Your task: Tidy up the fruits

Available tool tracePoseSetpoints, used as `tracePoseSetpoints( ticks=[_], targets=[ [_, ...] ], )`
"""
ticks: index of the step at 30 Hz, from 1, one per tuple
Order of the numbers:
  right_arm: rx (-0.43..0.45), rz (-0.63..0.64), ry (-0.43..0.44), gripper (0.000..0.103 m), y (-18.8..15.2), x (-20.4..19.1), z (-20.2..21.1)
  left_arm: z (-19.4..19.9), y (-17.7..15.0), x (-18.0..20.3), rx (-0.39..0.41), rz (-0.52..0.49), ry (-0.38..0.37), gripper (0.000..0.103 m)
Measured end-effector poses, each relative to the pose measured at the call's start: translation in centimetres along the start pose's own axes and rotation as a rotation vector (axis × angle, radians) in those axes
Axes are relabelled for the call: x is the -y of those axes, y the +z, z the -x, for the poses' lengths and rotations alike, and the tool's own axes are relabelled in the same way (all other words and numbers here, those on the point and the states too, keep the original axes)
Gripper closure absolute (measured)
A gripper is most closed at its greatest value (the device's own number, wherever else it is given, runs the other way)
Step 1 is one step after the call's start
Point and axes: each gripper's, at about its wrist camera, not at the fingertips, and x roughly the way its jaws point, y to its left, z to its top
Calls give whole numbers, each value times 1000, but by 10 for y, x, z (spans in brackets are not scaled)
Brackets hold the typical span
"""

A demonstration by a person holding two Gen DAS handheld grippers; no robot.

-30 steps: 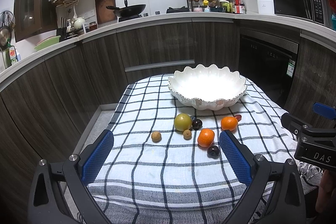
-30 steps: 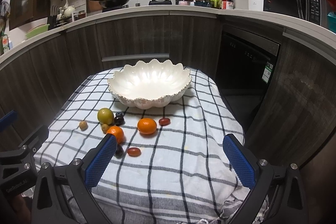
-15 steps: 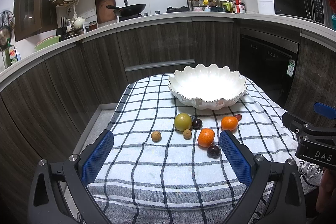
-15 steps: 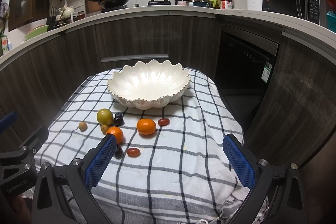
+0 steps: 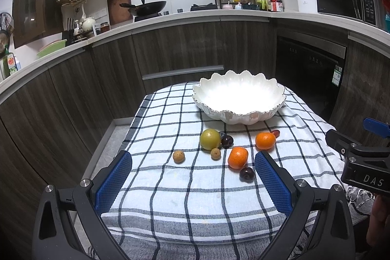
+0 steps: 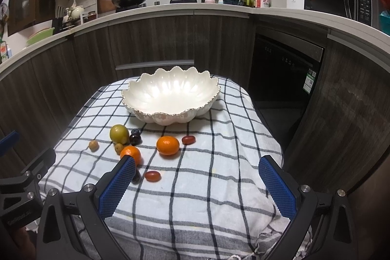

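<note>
A white scalloped bowl (image 5: 238, 109) (image 6: 170, 111) stands empty at the far end of a checked cloth. In front of it lie a green round fruit (image 5: 210, 139) (image 6: 119, 134), two oranges (image 5: 238, 157) (image 5: 265, 140) (image 6: 168, 145) (image 6: 131, 154), dark plums (image 5: 227, 141) (image 5: 247, 174), small brown fruits (image 5: 179, 156) (image 5: 215, 153) and red oval fruits (image 6: 152, 176) (image 6: 189, 139). My left gripper (image 5: 192, 162) is open and empty, short of the fruit. My right gripper (image 6: 197, 167) is open and empty above the near cloth.
The checked cloth (image 5: 185, 199) covers a small table with edges dropping off left and right. Dark cabinets (image 5: 102, 79) and a dishwasher (image 6: 287, 70) surround it. Each gripper's body shows at the edge of the other's view (image 5: 363, 162) (image 6: 19, 187).
Both views have barely shifted. The right gripper has edged slightly forward toward the fruit. Nothing was taken hold of.
</note>
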Motion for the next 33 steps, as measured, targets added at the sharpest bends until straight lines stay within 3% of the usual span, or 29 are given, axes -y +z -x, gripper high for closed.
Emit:
tracePoseSetpoints(
  ticks=[12,24,33],
  targets=[
    [-34,6,16,1,-2,-4,-19,-23,4,9,-64,-31,-30,1],
    [-76,41,75,4,-3,-7,-46,-49,1,26,-129,-84,-76,13],
    [-133,64,96,14,-6,-7,-70,-77,-8,33,-218,-117,-121,23]
  ],
)
